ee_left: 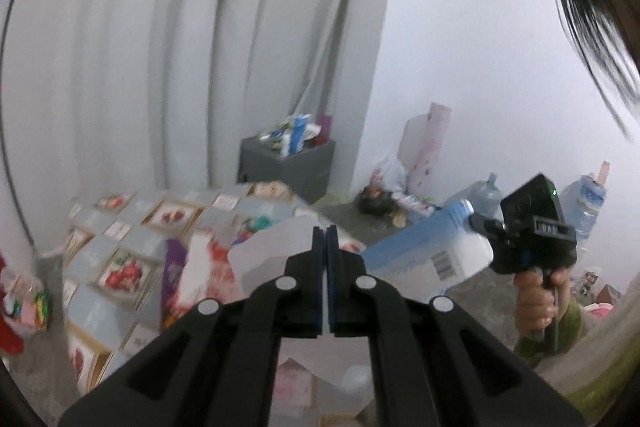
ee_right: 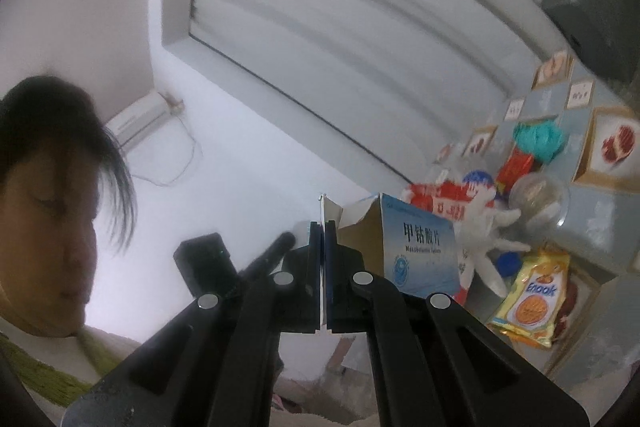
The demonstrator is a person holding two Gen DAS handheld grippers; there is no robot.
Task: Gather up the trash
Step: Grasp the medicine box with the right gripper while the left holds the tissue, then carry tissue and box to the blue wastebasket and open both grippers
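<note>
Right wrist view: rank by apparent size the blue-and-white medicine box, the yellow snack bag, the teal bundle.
1. Medicine box, largest, but nearest the camera, so partly perspective.
2. Yellow snack bag.
3. Teal bundle, smallest and farther off.

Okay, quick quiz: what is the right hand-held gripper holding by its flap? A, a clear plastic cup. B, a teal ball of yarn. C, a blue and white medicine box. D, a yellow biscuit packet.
C: the right hand-held gripper is shut on a flap of the blue and white medicine box, while the other items lie on the surface behind.
</note>
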